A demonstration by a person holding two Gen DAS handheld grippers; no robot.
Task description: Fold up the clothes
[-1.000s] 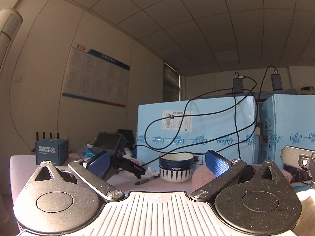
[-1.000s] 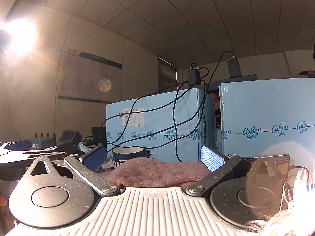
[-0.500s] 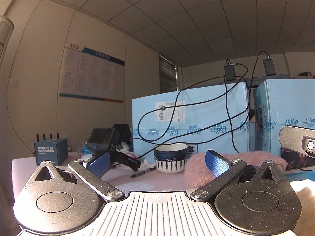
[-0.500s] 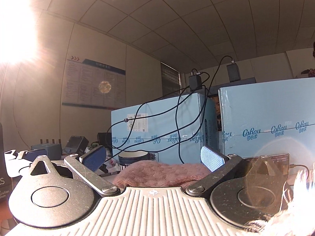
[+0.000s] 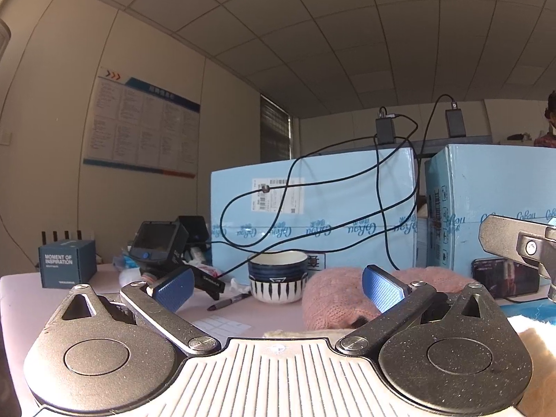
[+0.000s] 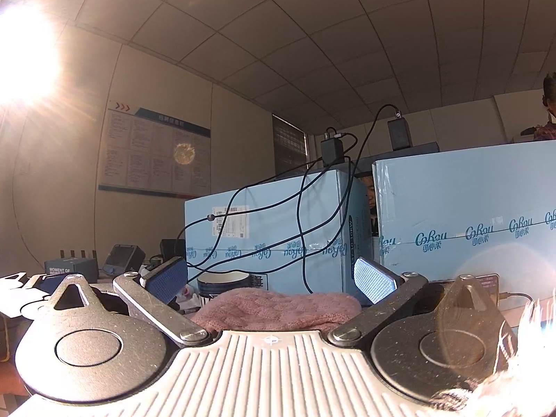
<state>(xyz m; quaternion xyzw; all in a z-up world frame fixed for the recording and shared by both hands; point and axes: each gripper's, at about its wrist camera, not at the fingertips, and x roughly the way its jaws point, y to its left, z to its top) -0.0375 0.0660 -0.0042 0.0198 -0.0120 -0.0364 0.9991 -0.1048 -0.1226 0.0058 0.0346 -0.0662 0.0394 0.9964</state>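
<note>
On counter, far left: blue box. Left tool fingers apart, empty; striped bowl ahead. Pink knit just right of bowl, before carton. Right tool fingers apart, empty, pink knit ahead.

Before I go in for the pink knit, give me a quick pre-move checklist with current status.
1. Left gripper open, nothing held: ok.
2. Right gripper open, nothing held: ok.
3. Pink knit ahead of the right gripper, between its fingers' lines: ok.
4. Bowl stands close beside the knit, pen near it: not ok, snag risk.
5. Cables hang down the blue box behind the knit: not ok.
6. How the knit lies, edges and sleeves: cannot tell.
</note>
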